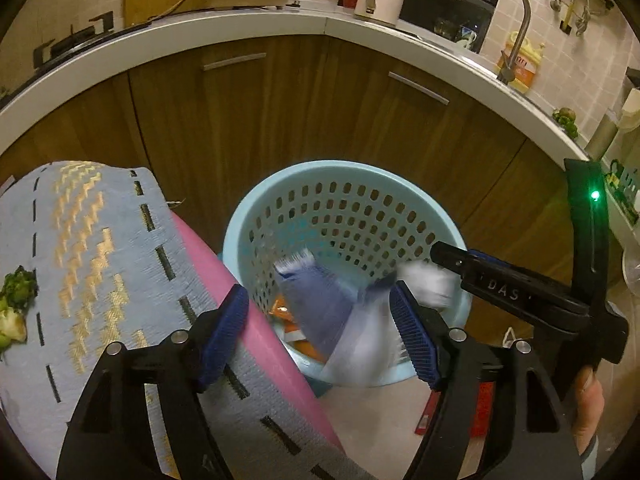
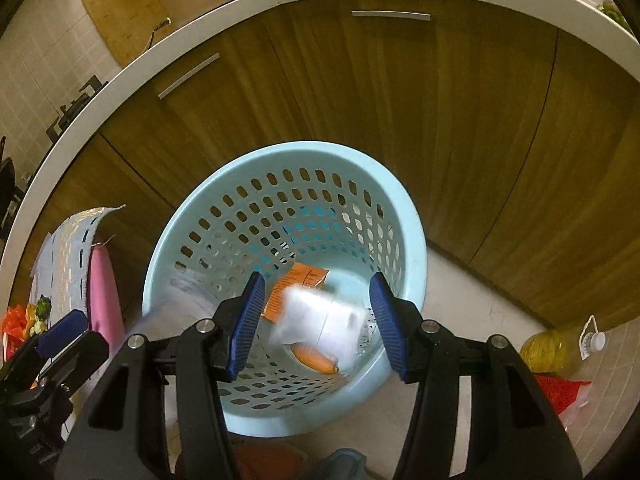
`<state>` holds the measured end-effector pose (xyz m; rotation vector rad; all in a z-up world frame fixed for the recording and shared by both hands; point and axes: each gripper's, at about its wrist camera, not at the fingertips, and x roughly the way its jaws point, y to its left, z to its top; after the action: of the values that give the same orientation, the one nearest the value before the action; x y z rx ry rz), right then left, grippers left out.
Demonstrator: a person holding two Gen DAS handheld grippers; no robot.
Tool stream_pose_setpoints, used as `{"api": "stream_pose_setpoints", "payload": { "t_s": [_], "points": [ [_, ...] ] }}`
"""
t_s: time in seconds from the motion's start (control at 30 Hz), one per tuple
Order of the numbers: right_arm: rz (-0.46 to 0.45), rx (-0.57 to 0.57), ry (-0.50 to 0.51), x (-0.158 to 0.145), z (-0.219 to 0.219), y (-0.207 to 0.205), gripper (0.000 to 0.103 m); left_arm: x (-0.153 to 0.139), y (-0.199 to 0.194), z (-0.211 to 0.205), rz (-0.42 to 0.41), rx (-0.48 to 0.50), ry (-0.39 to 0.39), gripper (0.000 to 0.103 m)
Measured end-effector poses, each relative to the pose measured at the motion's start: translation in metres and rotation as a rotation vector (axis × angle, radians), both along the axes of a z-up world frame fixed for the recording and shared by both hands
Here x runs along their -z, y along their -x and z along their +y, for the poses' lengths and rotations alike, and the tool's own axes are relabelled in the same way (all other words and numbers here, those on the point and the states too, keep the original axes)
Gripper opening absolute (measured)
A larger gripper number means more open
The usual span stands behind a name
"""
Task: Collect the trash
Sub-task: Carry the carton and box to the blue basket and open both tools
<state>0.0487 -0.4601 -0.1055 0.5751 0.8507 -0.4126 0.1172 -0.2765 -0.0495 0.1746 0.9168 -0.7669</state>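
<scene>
A light blue perforated basket stands on the floor below both grippers. My left gripper hangs open over it. A blurred blue and white wrapper is between and below its pads, inside the basket's mouth. My right gripper is open too, and a blurred white crumpled piece is loose between its fingers, touching neither pad. An orange packet and an orange sausage-like item lie at the basket's bottom. The right gripper reaches in from the right in the left wrist view.
A table with a blue-grey patterned cloth and a pink edge adjoins the basket on the left, with green food scraps on it. Wooden cabinets stand behind. A yellow oil bottle and a red bag are on the floor at right.
</scene>
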Motion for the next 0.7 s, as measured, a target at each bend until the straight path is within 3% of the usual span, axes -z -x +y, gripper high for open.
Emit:
{"api": "stream_pose_setpoints", "payload": {
  "t_s": [0.37,0.7],
  "points": [
    [-0.058,-0.03,0.014,-0.028,0.017,0.012,0.051,-0.024,0.016,0.033,-0.039,-0.023,0.041,0.071],
    [-0.185,-0.186,0.145,-0.096,0.097,0.019,0.051,-0.061,0.046,0.107,-0.107,-0.127,0.119,0.071]
  ]
}}
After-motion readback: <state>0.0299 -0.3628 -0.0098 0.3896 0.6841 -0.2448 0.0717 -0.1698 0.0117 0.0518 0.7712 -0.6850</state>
